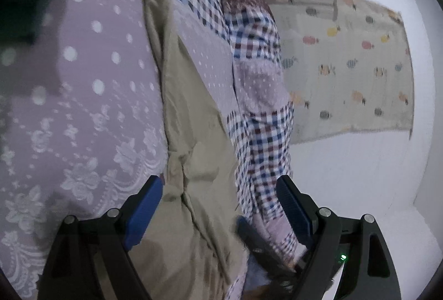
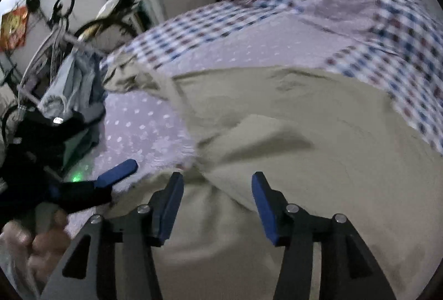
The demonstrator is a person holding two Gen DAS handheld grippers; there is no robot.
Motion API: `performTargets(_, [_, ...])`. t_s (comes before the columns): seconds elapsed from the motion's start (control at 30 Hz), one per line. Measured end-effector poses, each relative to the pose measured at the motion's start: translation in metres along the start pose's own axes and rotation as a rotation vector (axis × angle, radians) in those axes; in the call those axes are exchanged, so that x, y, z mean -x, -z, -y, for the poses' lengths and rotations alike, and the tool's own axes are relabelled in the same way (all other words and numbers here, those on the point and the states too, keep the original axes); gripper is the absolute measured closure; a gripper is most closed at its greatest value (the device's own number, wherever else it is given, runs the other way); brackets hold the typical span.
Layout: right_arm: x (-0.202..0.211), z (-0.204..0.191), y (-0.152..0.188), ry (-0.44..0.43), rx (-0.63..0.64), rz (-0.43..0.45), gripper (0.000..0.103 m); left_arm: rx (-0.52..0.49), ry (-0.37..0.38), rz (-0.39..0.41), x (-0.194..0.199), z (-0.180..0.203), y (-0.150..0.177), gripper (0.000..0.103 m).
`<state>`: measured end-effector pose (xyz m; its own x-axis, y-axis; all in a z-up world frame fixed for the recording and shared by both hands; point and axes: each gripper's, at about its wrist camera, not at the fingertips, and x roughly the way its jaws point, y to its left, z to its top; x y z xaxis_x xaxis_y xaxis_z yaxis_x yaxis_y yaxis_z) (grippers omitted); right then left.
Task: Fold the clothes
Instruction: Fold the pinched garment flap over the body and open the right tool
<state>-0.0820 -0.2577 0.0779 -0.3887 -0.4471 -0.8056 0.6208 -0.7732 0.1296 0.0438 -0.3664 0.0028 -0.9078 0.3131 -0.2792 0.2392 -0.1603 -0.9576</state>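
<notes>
— Where's the garment lying now?

— The khaki garment [image 2: 277,133] is spread on the bed, over the lilac dotted cover [image 2: 144,122] and partly over the checked patchwork quilt [image 2: 401,56] toward the bed's far edge. A bunched fold of it sits right between the fingers of the right gripper [image 2: 217,183].

— Is it gripped?

— No. Those jaws stand parted, with the blue pads clear of the cloth on either side. The left gripper [image 1: 218,189] is spread wide too, the khaki cloth below its gap and the checked quilt under its right finger; it holds nothing.

— Any labels or writing?

— None I can read. The pictures are blurred.

— How many things?

— One khaki garment, two grippers, and a heap of grey and dark clothes [image 2: 69,95] at the bed's left edge that I cannot count. On the floor beside the bed lies one mat with little coloured figures [image 1: 346,64].
</notes>
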Motion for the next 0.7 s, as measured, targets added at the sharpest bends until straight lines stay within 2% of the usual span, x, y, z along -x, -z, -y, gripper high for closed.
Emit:
performTargets(0.1, [0.052, 0.039, 0.026, 0.120, -0.058, 0.097, 0.046, -0.067, -0.006, -0.057, -0.010, 0.011, 0.006, 0.017])
performTargets(0.17, [0.088, 0.070, 0.054, 0.209, -0.134, 0.155, 0.040, -0.128, -0.013, -0.088, -0.016, 0.021, 0.013, 0.017])
performTargets(0.23, [0.114, 0.094, 0.087, 0.328, -0.186, 0.186, 0.039, -0.189, -0.020, -0.116, -0.021, 0.030, 0.020, 0.017])
performTargets(0.27, [0.123, 0.104, 0.106, 0.395, -0.201, 0.188, 0.039, -0.219, -0.024, -0.132, -0.023, 0.034, 0.023, 0.017])
performTargets(0.37, [0.135, 0.126, 0.155, 0.515, -0.232, 0.140, 0.039, -0.257, -0.037, -0.157, -0.030, 0.039, 0.027, 0.017])
performTargets(0.47, [0.133, 0.133, 0.192, 0.540, -0.240, 0.104, 0.040, -0.269, -0.069, -0.175, -0.040, 0.038, 0.027, 0.017])
performTargets(0.53, [0.128, 0.131, 0.207, 0.571, -0.200, 0.088, 0.041, -0.277, -0.081, -0.181, -0.045, 0.037, 0.026, 0.017])
performTargets(0.6, [0.123, 0.129, 0.218, 0.583, -0.161, 0.079, 0.047, -0.296, -0.097, -0.188, -0.052, 0.039, 0.024, 0.017])
performTargets(0.7, [0.114, 0.135, 0.224, 0.619, -0.116, 0.049, 0.058, -0.346, -0.144, -0.199, -0.067, 0.041, 0.026, 0.024])
